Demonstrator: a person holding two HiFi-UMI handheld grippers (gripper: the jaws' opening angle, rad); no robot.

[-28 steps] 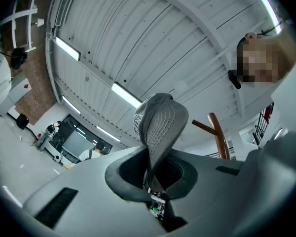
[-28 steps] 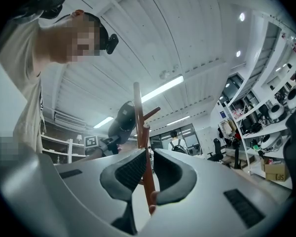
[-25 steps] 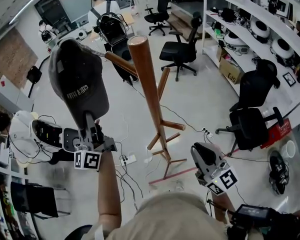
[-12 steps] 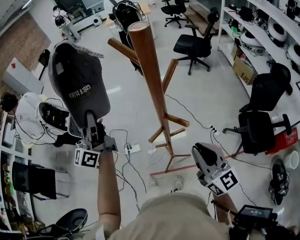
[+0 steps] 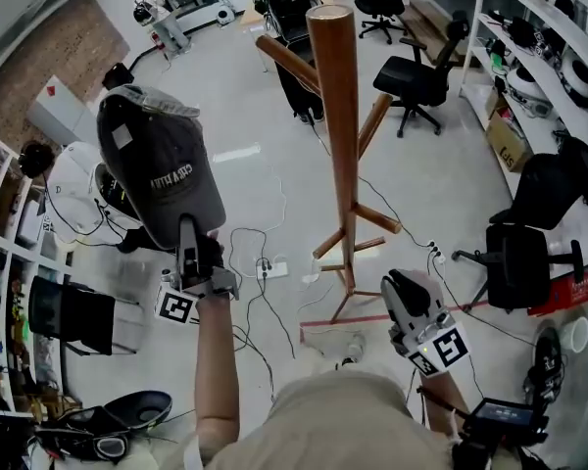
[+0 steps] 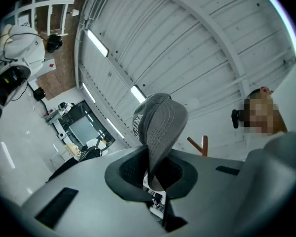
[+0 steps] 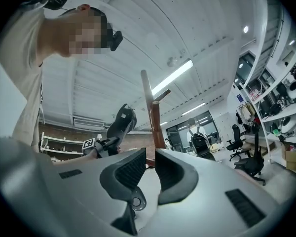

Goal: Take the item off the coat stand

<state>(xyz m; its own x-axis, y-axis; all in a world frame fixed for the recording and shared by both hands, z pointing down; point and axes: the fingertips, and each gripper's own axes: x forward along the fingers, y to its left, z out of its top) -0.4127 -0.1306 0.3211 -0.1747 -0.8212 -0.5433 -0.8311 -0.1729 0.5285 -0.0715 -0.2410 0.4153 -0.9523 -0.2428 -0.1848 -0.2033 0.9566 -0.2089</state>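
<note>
A dark grey cap [image 5: 162, 169] stands upright above my left gripper [image 5: 190, 251], which is shut on its brim. The cap is off the wooden coat stand [image 5: 338, 116] and well to the left of its nearest peg [image 5: 286, 62]. In the left gripper view the cap [image 6: 160, 127] rises from between the jaws of the left gripper [image 6: 155, 181], brim pinched. My right gripper [image 5: 412, 306] is held low, in front of the stand's foot, with a narrow empty gap between its jaws. The right gripper view shows the right gripper [image 7: 150, 169], the stand [image 7: 152, 117] and the cap [image 7: 122, 122] beyond.
Cables and a power strip [image 5: 272, 268] lie on the floor by the stand's feet, beside a red tape line [image 5: 348, 313]. Black office chairs [image 5: 519, 258] and white shelves [image 5: 544, 47] line the right. White equipment [image 5: 73, 189] and shelving sit at the left.
The cap, held in my left gripper, has drawn away to the left from the stand's peg. The head view has shifted, so the stand shows further right. The right gripper stays low.
</note>
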